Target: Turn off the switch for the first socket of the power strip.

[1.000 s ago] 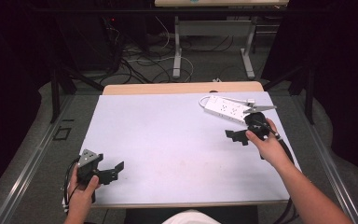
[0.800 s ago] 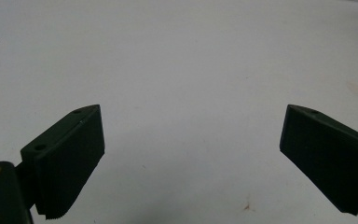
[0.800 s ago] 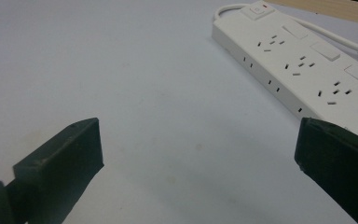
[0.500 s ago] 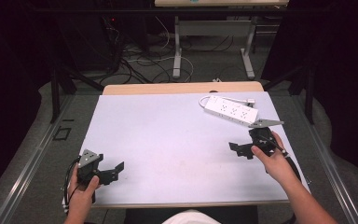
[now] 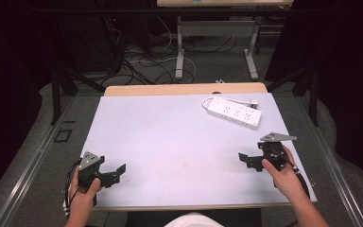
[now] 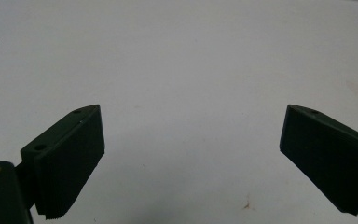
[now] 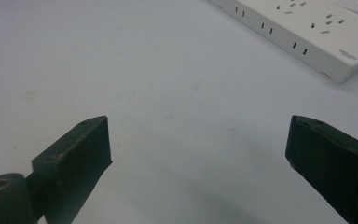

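The white power strip (image 5: pixel 234 112) lay flat on the far right part of the bench (image 5: pixel 170 142), its sockets facing up and its short white cord curling back toward the far edge. The right gripper (image 5: pixel 244 160) sat nearer the person, well apart from the strip, held low over the bench at its right side with a grey plate on top. Its jaws stood released with only bare surface between them, though they had just been closing a little; in the right gripper view the strip (image 7: pixel 307 28) showed beyond the jaws, off toward the upper right corner. The left gripper (image 5: pixel 119 171) was at the near left corner of the bench, gripped by the person's left hand (image 5: pixel 82 194), its jaws also spread wide and holding nothing, pointing across the pale, faintly stained top (image 6: pixel 191 70).
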`<state>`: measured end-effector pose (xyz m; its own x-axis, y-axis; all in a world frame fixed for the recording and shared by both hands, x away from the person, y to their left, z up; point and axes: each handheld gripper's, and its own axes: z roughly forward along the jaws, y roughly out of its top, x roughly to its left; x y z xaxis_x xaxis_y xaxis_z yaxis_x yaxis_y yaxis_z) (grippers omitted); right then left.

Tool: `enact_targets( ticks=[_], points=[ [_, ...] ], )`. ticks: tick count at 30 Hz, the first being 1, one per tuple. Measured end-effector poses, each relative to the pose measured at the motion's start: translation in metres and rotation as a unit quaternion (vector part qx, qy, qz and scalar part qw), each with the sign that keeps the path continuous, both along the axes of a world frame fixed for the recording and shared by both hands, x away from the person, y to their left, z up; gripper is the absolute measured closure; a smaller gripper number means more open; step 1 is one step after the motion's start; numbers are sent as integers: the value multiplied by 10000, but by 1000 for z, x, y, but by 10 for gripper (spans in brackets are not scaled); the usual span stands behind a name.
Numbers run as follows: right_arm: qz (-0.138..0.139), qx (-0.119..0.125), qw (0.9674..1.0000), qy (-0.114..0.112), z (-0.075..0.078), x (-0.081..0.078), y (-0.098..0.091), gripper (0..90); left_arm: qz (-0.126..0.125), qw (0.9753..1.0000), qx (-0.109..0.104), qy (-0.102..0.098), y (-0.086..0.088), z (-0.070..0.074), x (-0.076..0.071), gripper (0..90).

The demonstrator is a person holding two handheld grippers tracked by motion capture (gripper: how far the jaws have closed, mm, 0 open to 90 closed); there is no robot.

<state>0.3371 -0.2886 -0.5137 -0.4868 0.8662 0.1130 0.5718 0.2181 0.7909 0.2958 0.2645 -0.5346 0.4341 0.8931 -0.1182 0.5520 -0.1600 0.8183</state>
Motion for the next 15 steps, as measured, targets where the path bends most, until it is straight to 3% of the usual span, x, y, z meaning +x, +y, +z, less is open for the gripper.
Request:
enact_targets(
  ticks=[15],
  points=[
    [-165,-65,9998,-35,-17,-7,-7,61,4,10000,12,-4,0,0,1,63]
  ],
)
